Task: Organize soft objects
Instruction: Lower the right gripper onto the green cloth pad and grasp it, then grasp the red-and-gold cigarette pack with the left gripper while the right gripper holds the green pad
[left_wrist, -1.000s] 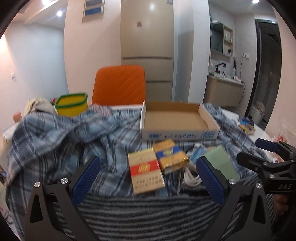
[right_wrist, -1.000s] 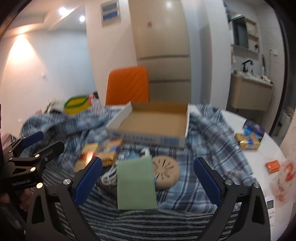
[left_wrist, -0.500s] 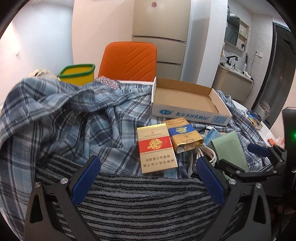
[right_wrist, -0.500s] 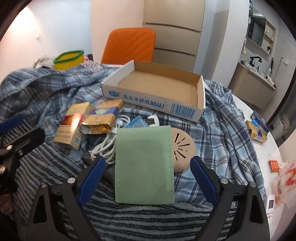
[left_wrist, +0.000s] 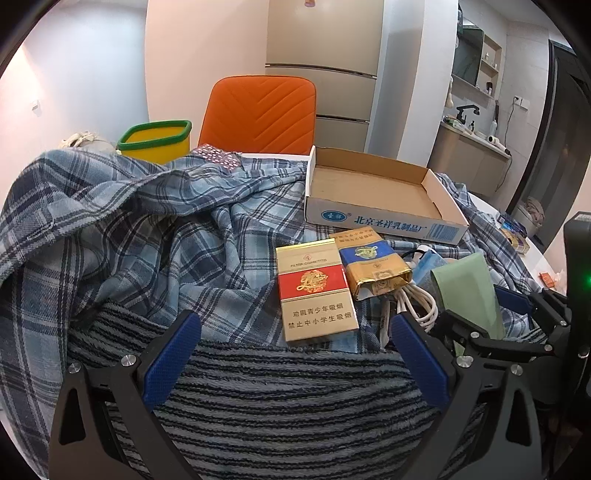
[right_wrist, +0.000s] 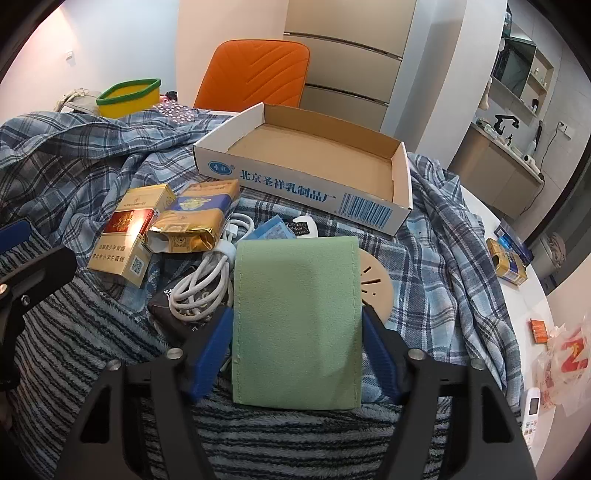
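A flat green cloth pouch (right_wrist: 295, 321) lies on the striped grey towel (right_wrist: 92, 350). My right gripper (right_wrist: 295, 332) has closed in around it, with its blue pads touching both long edges. The pouch also shows in the left wrist view (left_wrist: 465, 291), with the right gripper (left_wrist: 513, 317) around it. My left gripper (left_wrist: 295, 354) is open and empty above the striped towel (left_wrist: 277, 406), just short of a red and gold cigarette pack (left_wrist: 314, 291). A blue plaid shirt (left_wrist: 129, 229) is spread over the table.
An open cardboard tray (right_wrist: 314, 162) sits behind the clutter. A blue and gold pack (right_wrist: 195, 218), a white cable (right_wrist: 203, 280) and a round beige disc (right_wrist: 373, 280) lie beside the pouch. A yellow bin (left_wrist: 155, 140) and an orange chair (left_wrist: 258, 114) stand at the back.
Both grippers moved forward and lower over the table. The right gripper's jaws narrowed from wide open until they met the green pouch's sides.
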